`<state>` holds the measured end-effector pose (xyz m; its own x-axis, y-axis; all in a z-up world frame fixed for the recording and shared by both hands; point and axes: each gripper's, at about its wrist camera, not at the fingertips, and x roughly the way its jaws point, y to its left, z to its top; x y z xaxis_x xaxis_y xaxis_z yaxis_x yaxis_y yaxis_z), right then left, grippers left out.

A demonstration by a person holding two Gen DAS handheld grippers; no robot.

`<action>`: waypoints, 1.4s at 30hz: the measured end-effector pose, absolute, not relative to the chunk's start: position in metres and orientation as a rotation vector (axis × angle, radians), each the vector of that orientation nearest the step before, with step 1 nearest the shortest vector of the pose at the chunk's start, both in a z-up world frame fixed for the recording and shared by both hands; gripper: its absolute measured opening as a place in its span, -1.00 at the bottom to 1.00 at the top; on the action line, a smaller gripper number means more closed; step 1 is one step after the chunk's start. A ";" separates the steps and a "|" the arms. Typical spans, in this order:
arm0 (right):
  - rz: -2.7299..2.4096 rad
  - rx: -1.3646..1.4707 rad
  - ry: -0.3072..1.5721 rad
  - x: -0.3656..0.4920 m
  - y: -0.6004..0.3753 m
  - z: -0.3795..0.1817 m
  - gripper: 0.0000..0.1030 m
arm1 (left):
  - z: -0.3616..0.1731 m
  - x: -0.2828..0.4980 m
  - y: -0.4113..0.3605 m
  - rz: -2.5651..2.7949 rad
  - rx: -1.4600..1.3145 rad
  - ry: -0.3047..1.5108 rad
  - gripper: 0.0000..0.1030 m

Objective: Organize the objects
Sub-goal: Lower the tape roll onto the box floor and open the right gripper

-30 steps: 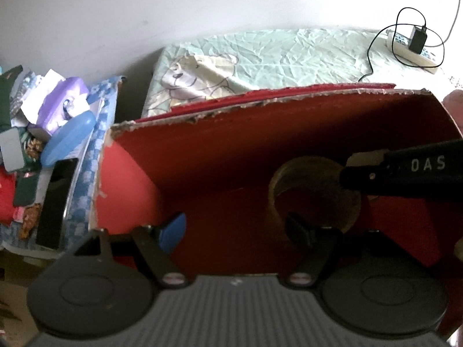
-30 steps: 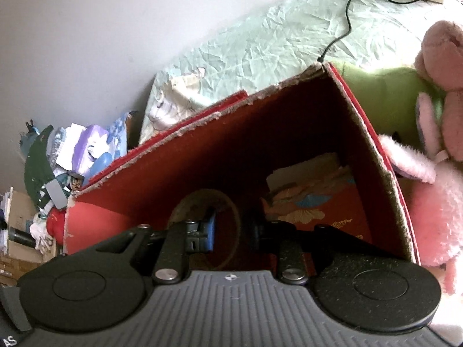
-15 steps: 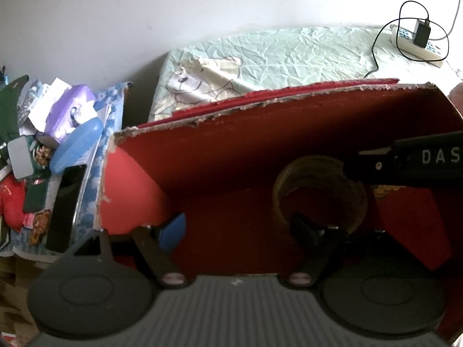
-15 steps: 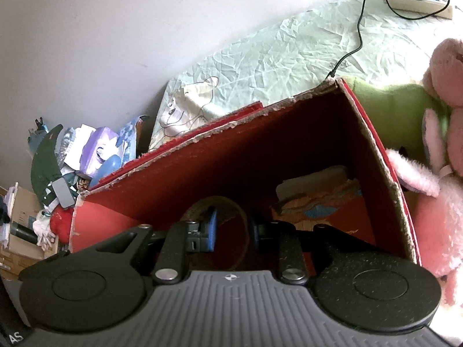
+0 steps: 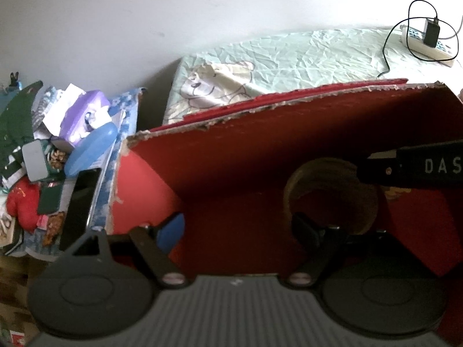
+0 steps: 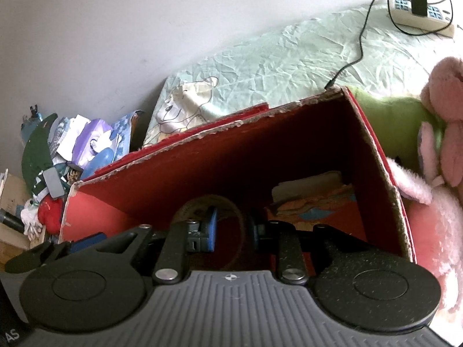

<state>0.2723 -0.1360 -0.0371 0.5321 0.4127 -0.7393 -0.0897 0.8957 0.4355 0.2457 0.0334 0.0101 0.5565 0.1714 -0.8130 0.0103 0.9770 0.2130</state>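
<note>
Both claws point down into a red cardboard box (image 6: 289, 156) with torn edges. Right gripper (image 6: 233, 225) is pinched on the rim of a brown tape roll (image 6: 237, 211): its blue pad sits inside the ring and the other finger outside, with the roll's wall between them. In the left wrist view the same tape roll (image 5: 292, 190) stands on the box floor, near the far wall and toward the box's right half, and the right claw's black body reaches in from the right edge to its upper rim.

Left gripper (image 5: 240, 225) is released; its jaws have just been opening and now stand wide, with only bare red box floor between them. Its right finger lies in front of the roll's lower rim, though whether it touches cannot be told.

To the right of the roll, in the box's corner, lie some flat printed papers (image 6: 315, 199). The box rests on a bed with a pale green wrinkled sheet (image 6: 289, 57). A pink plush toy (image 6: 442, 150) presses against the box's right wall. Beyond it, a white power strip (image 6: 419, 14) lies on the sheet. Left of the box, a cluttered pile (image 5: 58, 150) of small items sits beside the bed.
</note>
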 end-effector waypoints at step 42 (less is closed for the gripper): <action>0.396 0.358 0.941 0.267 -0.131 -0.034 -0.49 | 0.009 0.242 0.028 0.152 0.245 0.946 0.68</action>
